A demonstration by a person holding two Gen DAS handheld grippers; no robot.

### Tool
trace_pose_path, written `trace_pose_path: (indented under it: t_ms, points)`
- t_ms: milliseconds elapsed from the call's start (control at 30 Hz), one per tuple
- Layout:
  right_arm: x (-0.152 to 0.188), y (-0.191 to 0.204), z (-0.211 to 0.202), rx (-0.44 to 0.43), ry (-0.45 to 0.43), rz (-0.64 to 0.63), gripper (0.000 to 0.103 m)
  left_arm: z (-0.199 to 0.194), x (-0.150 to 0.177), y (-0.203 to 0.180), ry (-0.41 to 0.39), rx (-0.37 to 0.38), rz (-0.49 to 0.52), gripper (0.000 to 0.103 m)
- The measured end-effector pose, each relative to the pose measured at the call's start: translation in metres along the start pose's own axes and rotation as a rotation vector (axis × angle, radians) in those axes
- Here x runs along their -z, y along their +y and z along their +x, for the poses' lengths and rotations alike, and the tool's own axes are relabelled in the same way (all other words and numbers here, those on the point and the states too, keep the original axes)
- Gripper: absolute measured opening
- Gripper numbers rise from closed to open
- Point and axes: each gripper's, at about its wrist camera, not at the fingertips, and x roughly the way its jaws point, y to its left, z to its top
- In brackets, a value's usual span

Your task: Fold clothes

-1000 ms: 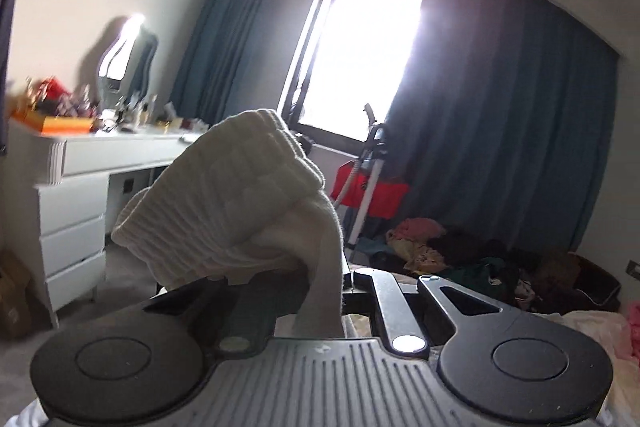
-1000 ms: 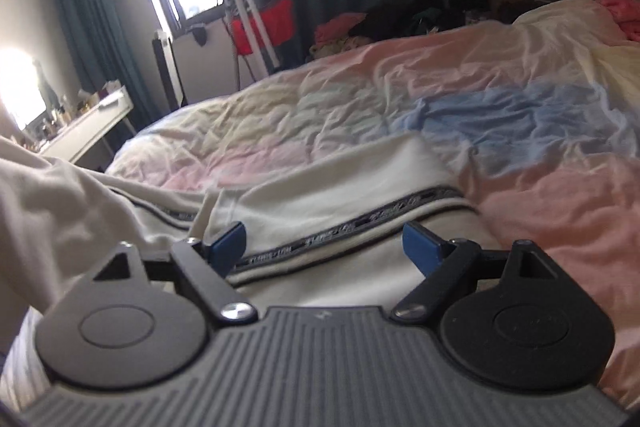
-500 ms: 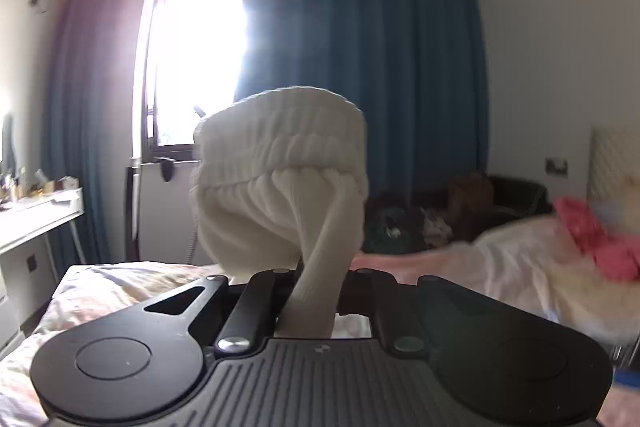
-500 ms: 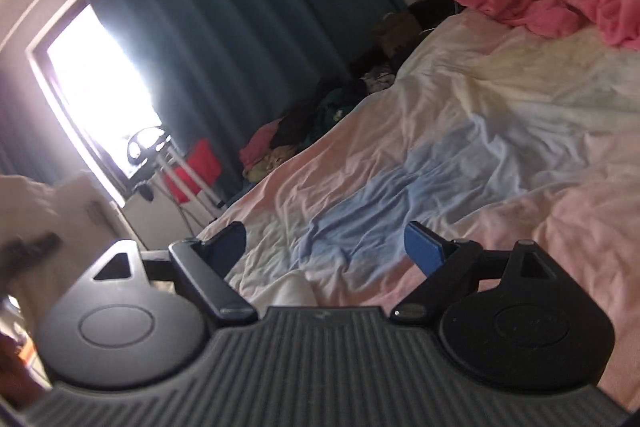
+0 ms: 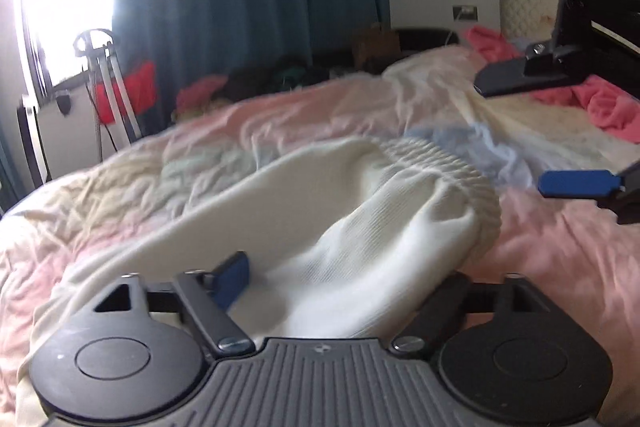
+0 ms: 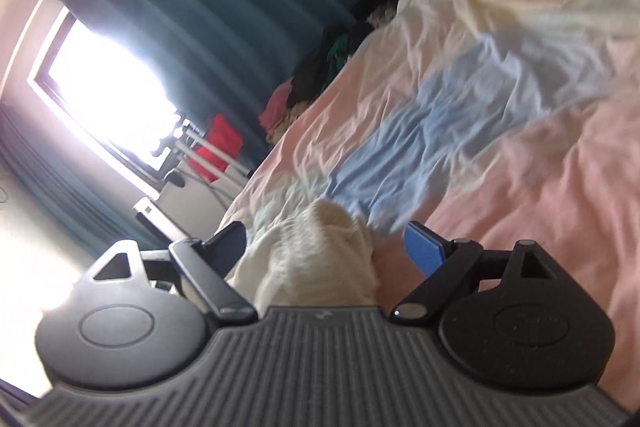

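Note:
A cream knit garment (image 5: 352, 211) with a ribbed hem lies on the pastel patchwork duvet (image 5: 160, 179). My left gripper (image 5: 344, 275) is open just above it, its jaws spread wide, the cloth lying loose between them. My right gripper (image 6: 324, 247) is open too, rolled sideways, with a bunched end of the cream garment (image 6: 316, 251) between its blue pads but not clamped. The right gripper also shows in the left wrist view (image 5: 576, 131) at the right edge, hovering over the bed.
Pink clothes (image 5: 600, 99) lie by the headboard at the far right. A pile of dark and coloured clothes (image 5: 280, 83) sits beyond the bed under the blue curtains. A stand with a red bag (image 5: 116, 87) is by the bright window.
My left gripper was shut on the cream garment and held it high; it has swung down to the bed and opened, letting the cloth drop. My right gripper stayed open and rolled sideways.

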Motion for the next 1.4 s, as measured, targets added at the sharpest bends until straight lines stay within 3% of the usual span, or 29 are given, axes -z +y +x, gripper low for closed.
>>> trace_pose_path:
  t_ms: [100, 200, 333, 400, 533, 600, 733, 833, 933, 1000, 1033, 1100, 1200, 1300, 1400]
  points:
    - [0.005, -0.01, 0.019, -0.076, 0.124, 0.109, 0.088, -0.024, 0.025, 0.039, 0.048, 0.027, -0.002, 0.088]
    - [0.01, -0.016, 0.023, -0.057, 0.15, 0.18, 0.089, -0.057, 0.047, 0.056, 0.083, -0.015, 0.047, 0.089]
    - [0.015, -0.025, 0.02, -0.014, 0.148, 0.285, 0.089, -0.113, 0.078, 0.073, 0.069, -0.084, 0.091, 0.09]
    - [0.022, -0.038, 0.025, -0.022, 0.197, 0.4, 0.089, -0.134, 0.092, 0.083, 0.054, -0.118, 0.066, 0.095]
    - [0.04, -0.057, 0.041, 0.002, 0.3, 0.601, 0.089, -0.156, 0.104, 0.088, 0.025, -0.163, 0.019, 0.096]
    - [0.042, -0.05, 0.043, 0.007, 0.3, 0.573, 0.089, -0.158, 0.104, 0.091, 0.026, -0.189, -0.034, 0.096]
    - [0.043, -0.02, 0.038, 0.021, 0.236, 0.387, 0.089, -0.158, 0.101, 0.097, 0.036, -0.245, -0.136, 0.096]
    - [0.051, -0.005, 0.04, 0.055, 0.202, 0.303, 0.085, -0.149, 0.103, 0.097, 0.034, -0.301, -0.102, 0.097]
    - [0.057, 0.001, 0.043, 0.098, 0.189, 0.263, 0.073, -0.142, 0.105, 0.098, 0.042, -0.317, -0.082, 0.097]
    - [0.058, 0.004, 0.043, 0.123, 0.175, 0.232, 0.051, -0.139, 0.106, 0.099, 0.043, -0.321, -0.078, 0.097]
    - [0.058, 0.006, 0.04, 0.118, 0.161, 0.22, 0.048, -0.137, 0.106, 0.1, 0.043, -0.324, -0.076, 0.097]
    - [0.057, 0.012, 0.033, 0.081, 0.124, 0.201, 0.036, -0.134, 0.107, 0.101, 0.044, -0.328, -0.072, 0.097]
    - [0.051, 0.019, 0.022, -0.011, 0.059, 0.17, 0.031, -0.129, 0.108, 0.107, 0.057, -0.342, -0.096, 0.098]
    - [0.047, 0.028, 0.014, -0.06, 0.015, 0.116, 0.03, -0.125, 0.111, 0.13, 0.121, -0.327, -0.241, 0.099]
    - [0.049, 0.037, 0.013, 0.014, 0.021, 0.042, 0.03, -0.135, 0.117, 0.163, 0.112, -0.353, -0.434, 0.098]
